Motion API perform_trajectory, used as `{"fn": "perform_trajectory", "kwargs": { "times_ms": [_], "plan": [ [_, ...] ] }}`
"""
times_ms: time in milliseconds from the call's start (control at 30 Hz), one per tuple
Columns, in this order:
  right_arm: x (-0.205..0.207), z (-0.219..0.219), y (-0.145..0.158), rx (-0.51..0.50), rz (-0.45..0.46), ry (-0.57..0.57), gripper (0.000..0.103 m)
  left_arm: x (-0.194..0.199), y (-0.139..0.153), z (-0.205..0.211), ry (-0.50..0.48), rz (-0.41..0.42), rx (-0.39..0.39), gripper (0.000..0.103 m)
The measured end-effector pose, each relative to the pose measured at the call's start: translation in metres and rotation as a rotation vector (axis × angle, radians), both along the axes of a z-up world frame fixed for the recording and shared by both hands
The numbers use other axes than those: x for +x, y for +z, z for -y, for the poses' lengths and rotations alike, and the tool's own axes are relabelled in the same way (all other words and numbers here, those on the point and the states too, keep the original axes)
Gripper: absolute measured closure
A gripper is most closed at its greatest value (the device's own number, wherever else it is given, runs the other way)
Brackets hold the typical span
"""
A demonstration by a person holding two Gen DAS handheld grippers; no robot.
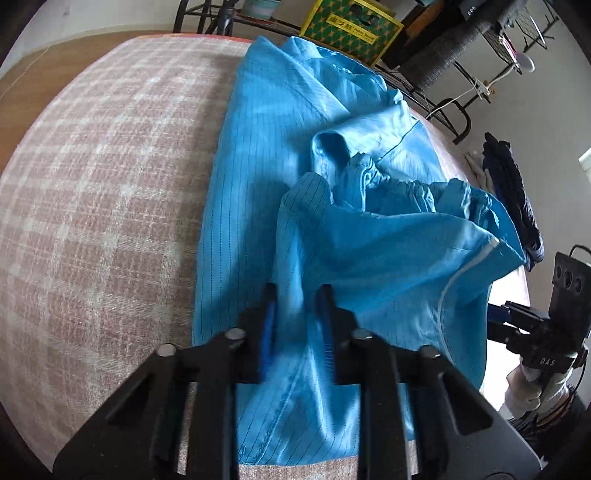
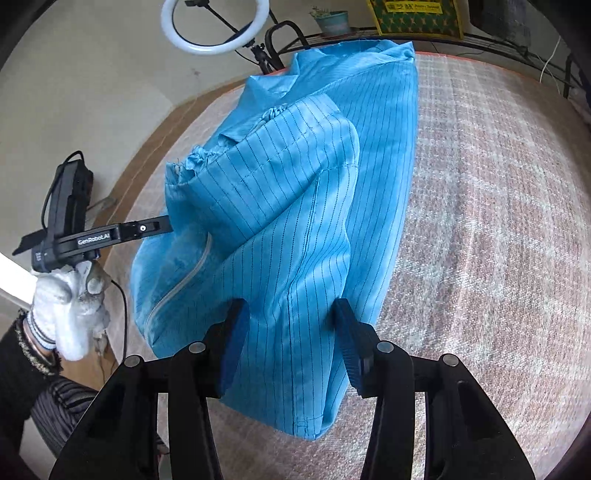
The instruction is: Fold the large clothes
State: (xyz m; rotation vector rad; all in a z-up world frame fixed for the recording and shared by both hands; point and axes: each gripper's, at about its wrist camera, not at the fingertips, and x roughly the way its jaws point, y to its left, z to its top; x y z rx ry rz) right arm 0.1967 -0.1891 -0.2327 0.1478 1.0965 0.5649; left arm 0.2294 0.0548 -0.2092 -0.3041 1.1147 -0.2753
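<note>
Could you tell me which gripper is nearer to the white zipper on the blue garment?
Left. The left gripper reaches into the blue garment right above the white zipper. The right gripper straddles a fold further along the cloth, away from it.

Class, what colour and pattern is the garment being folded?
The garment is bright blue with thin dark pinstripes, clearest in the right wrist view.

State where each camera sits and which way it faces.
Left wrist: rides the left gripper, looking along its jaws across the blue garment toward a yellow box; right gripper shows at the right edge.
Right wrist: rides the right gripper, looking over the garment toward a ring light; gloved hand shows.
Shared: garment, checked cloth, box.
</note>
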Motion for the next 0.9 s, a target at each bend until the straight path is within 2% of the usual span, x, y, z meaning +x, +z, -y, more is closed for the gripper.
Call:
{"fn": "perform_trajectory", "kwargs": {
  "times_ms": [33, 100, 167, 267, 367, 433, 500, 533, 600, 667, 733, 767, 833, 900],
  "plan": [
    [0.000, -0.001, 0.000, 0.002, 0.000, 0.006, 0.069, -0.002, 0.002, 0.000, 0.000, 0.007, -0.002, 0.096],
    [0.001, -0.001, -0.001, 0.011, -0.006, 0.013, 0.087, -0.006, 0.005, -0.002, 0.015, 0.019, -0.010, 0.100],
    [0.003, -0.001, -0.001, 0.033, -0.019, 0.009, 0.095, -0.011, 0.009, -0.009, 0.043, 0.027, -0.034, 0.101],
    [-0.005, 0.010, 0.004, 0.089, -0.026, -0.004, 0.099, -0.022, 0.017, -0.024, 0.107, 0.048, -0.037, 0.101],
    [-0.007, 0.027, 0.002, 0.154, -0.056, -0.021, 0.100, -0.025, 0.014, -0.032, 0.154, 0.057, 0.024, 0.101],
    [-0.006, 0.031, -0.007, 0.093, -0.073, -0.047, 0.100, -0.021, 0.007, -0.030, 0.142, 0.030, 0.024, 0.101],
    [-0.007, 0.029, -0.011, 0.076, -0.090, -0.048, 0.097, -0.018, 0.010, -0.029, 0.140, 0.021, 0.018, 0.098],
    [-0.008, 0.028, -0.008, 0.074, -0.085, -0.036, 0.095, -0.019, 0.015, -0.027, 0.133, 0.036, 0.020, 0.096],
    [-0.010, 0.023, 0.003, 0.038, -0.067, -0.015, 0.095, -0.021, 0.029, -0.024, 0.110, 0.098, 0.048, 0.083],
    [-0.015, 0.020, 0.017, -0.032, 0.001, -0.005, 0.094, -0.025, 0.042, -0.018, 0.060, 0.162, 0.061, 0.081],
    [-0.019, 0.016, 0.030, -0.044, 0.055, 0.001, 0.092, -0.027, 0.047, -0.009, 0.010, 0.188, 0.095, 0.081],
    [-0.019, 0.012, 0.037, -0.049, 0.097, 0.014, 0.092, -0.027, 0.048, -0.005, -0.007, 0.190, 0.105, 0.081],
    [-0.019, -0.001, 0.046, -0.080, 0.156, 0.032, 0.085, -0.023, 0.044, 0.002, -0.032, 0.167, 0.104, 0.081],
    [-0.009, -0.013, 0.052, -0.119, 0.186, 0.025, 0.085, -0.017, 0.038, 0.012, -0.060, 0.130, 0.112, 0.081]
  ]
}}
